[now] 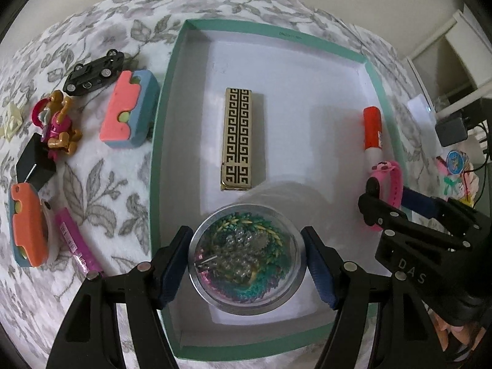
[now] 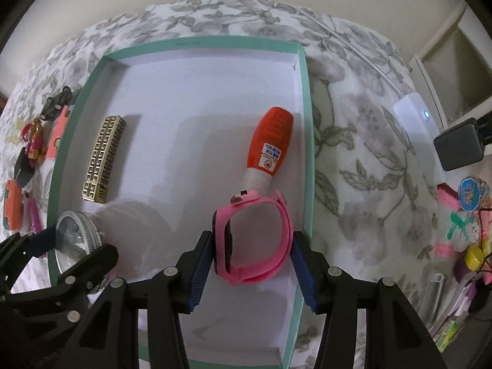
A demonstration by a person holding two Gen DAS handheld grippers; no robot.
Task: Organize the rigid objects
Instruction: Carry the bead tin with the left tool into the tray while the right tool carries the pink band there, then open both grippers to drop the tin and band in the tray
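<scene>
- Floral bedspread point(image 1: 92, 184) carries a teal-rimmed white cardboard box point(image 1: 156, 153).
- Left claw point(image 1: 247, 264) grips a clear round bead-filled jar point(image 1: 247, 261), lower centre.
- Right claw point(image 2: 252, 246) clasps a pink watch point(image 2: 255, 240), lower centre.

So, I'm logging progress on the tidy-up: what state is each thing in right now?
Tray: open, partly filled.
Round jar: in tray, between left jaws.
Pink watch: in tray, between right jaws.
Gold case: flat in tray.
Orange bottle: on its side in tray.
Toy car: overturned, outside tray.
</scene>
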